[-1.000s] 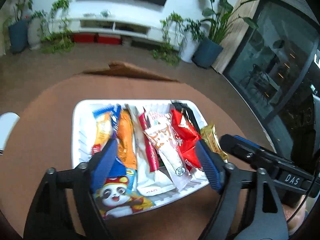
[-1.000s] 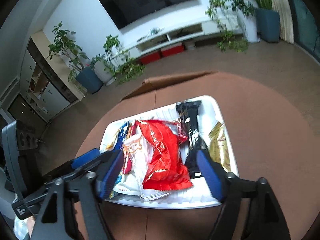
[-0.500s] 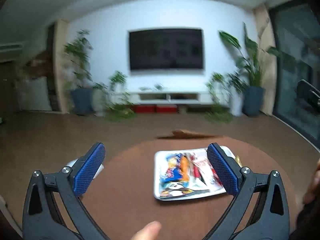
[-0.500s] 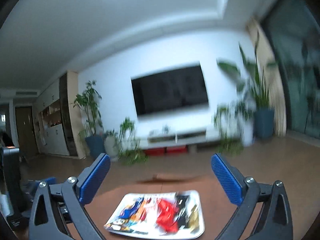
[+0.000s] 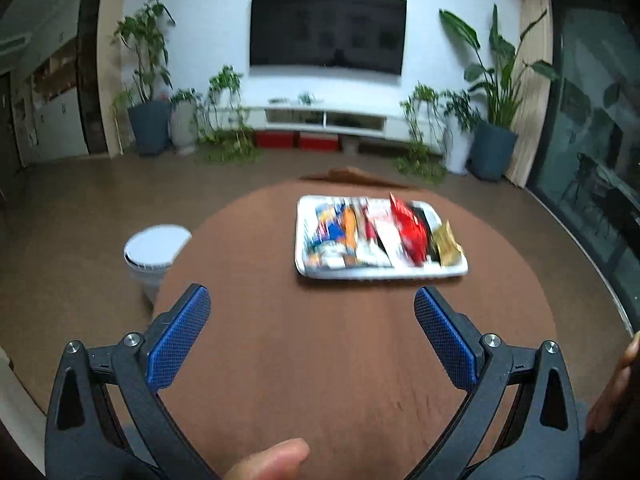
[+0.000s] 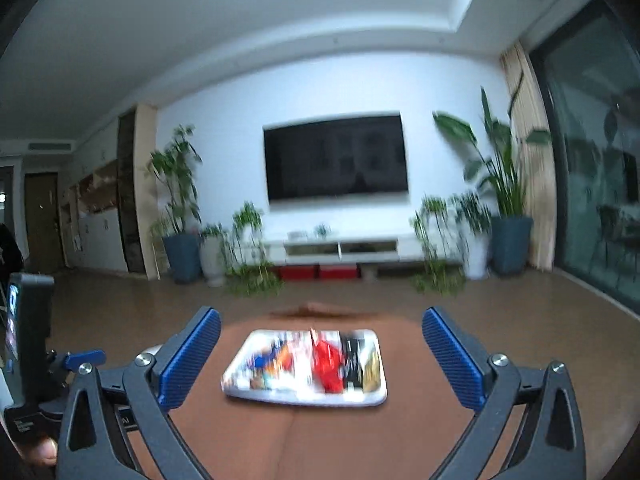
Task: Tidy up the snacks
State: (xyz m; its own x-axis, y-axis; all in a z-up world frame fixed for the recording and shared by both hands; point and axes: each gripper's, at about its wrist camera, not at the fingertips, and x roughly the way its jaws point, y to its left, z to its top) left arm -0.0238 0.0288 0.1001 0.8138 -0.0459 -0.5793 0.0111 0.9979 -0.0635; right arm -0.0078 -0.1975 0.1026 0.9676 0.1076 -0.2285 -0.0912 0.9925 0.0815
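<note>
Left wrist view: left tool (image 5: pixel 312 336) spread to full width, blue pads (image 5: pixel 178 342) well apart, nothing between them but bare brown surface (image 5: pixel 320 360). White tray (image 5: pixel 400 274) ahead of the tool and off toward its right finger, well clear of both tips, long axis running across the view. Tray packed with snacks (image 5: pixel 380 232), packets side by side with long axes pointing away from the tool, toward the far wall; blurred, so only colours told: blue and orange at the left end, white in the middle, a red packet (image 5: pixel 408 228), something dark beyond it, a gold packet (image 5: pixel 446 242) at the right end reaching the tray's rim. White lidded bin (image 5: pixel 156 252) on the floor, beyond the left finger and beside the surface's edge. A fingertip (image 5: pixel 272 460) at the bottom of the frame, behind the tool.

Right wrist view: right tool (image 6: pixel 320 360) likewise fully spread and holding nothing. Same tray (image 6: pixel 304 396) straight ahead, framed between the two pads yet beyond them, touched by neither. Packet order as above, left to right: blue and orange, white, red (image 6: pixel 328 364), black (image 6: pixel 352 364), gold (image 6: pixel 372 368). Part of the left tool's body at the left edge, beside the right tool's left finger.
</note>
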